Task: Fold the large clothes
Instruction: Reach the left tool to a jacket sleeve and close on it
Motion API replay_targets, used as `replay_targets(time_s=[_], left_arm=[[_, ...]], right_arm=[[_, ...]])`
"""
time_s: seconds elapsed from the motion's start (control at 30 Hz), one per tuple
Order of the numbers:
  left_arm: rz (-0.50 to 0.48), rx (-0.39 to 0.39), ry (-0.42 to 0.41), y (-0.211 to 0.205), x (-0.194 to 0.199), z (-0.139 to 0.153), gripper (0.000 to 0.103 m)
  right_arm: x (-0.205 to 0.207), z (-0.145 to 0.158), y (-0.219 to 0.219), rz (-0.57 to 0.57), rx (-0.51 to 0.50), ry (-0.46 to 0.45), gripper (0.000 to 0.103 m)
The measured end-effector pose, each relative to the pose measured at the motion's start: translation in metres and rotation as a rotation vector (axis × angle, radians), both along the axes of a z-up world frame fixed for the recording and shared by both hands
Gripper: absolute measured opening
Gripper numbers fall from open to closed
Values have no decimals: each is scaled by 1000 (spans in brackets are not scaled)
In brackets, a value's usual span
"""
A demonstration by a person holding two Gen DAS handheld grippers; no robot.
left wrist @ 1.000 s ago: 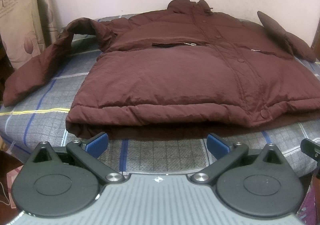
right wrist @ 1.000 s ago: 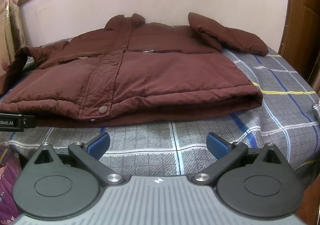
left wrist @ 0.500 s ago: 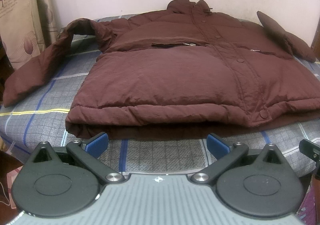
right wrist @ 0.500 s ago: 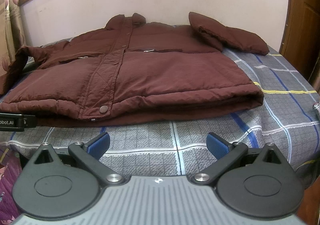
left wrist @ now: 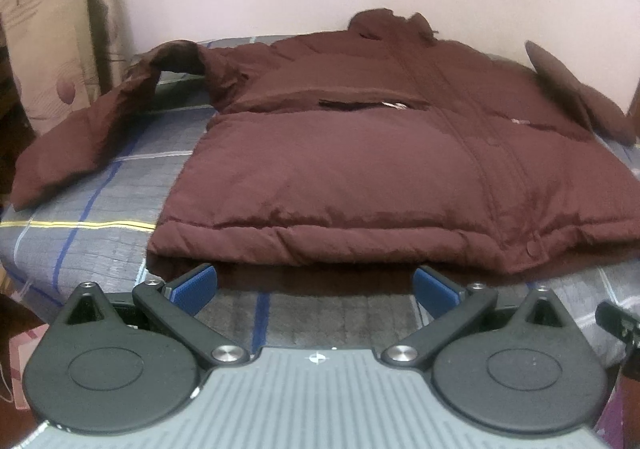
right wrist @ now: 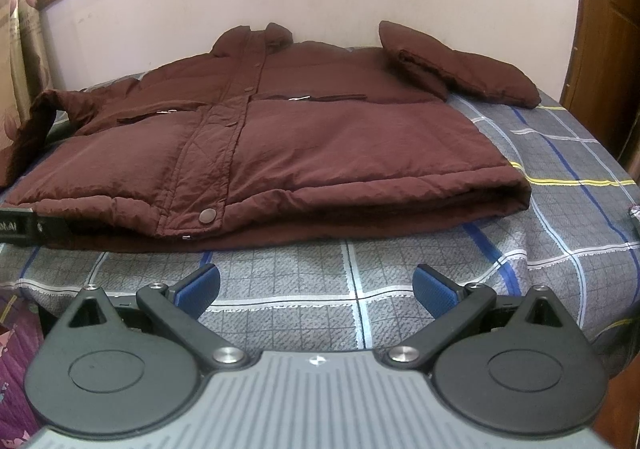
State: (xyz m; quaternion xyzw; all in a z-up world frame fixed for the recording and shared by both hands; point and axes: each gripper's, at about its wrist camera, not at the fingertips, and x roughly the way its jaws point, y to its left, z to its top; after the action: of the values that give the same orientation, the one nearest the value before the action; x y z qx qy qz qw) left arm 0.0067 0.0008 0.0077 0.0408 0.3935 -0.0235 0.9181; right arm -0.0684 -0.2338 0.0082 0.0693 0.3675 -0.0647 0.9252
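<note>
A bed (left wrist: 100, 217) with a grey checked cover stands against a pale wall, a patterned curtain (left wrist: 44, 29) at the left. From the left wrist view, a maroon padded jacket (left wrist: 340, 177) lies front-up across the bed, one sleeve (left wrist: 92, 137) trailing toward the bed's edge. The left gripper (left wrist: 316, 287) sits just before the hem, its blue fingers (left wrist: 194, 287) wide apart and holding nothing. From the right wrist view, the jacket (right wrist: 300, 145) lies flat, its other sleeve (right wrist: 460, 67) folded near the collar, and a wooden door (right wrist: 612, 41) stands at the right. The right gripper (right wrist: 316, 287) hovers over bare cover, near the hem, fingers (right wrist: 434, 289) spread and empty.

Partly legible "AI" lettering on the left gripper (right wrist: 16, 227)
</note>
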Motion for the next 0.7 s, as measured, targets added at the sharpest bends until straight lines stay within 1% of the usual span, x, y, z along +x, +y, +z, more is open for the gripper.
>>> replay_targets(time_s=[0.1,0.2,0.3,0.4,0.43,0.6,0.7], left_arm=[[24,-3,-11,7,5,5,103],[69,-7,-24,21,11,9,103],[164,-21,-37,46,22,13,103],[277,-42,-60,83,33,17,103],[327,-47,-61,99,38,18,103],[507,-96,-88,172,49,23,103],[592,-158,-95,214,50,21,103]], right_arm=[[0,1,2,5,-6,-3,103],[1,2,3,10,-12,-1,103],[1,1,2,8,-7,5,103],[2,1,3,12,-9,10,103],[3,1,4,15,-11,11,103],[6,-1,10,28,-28,26,103],[9,-4,14,35,-42,44,103]])
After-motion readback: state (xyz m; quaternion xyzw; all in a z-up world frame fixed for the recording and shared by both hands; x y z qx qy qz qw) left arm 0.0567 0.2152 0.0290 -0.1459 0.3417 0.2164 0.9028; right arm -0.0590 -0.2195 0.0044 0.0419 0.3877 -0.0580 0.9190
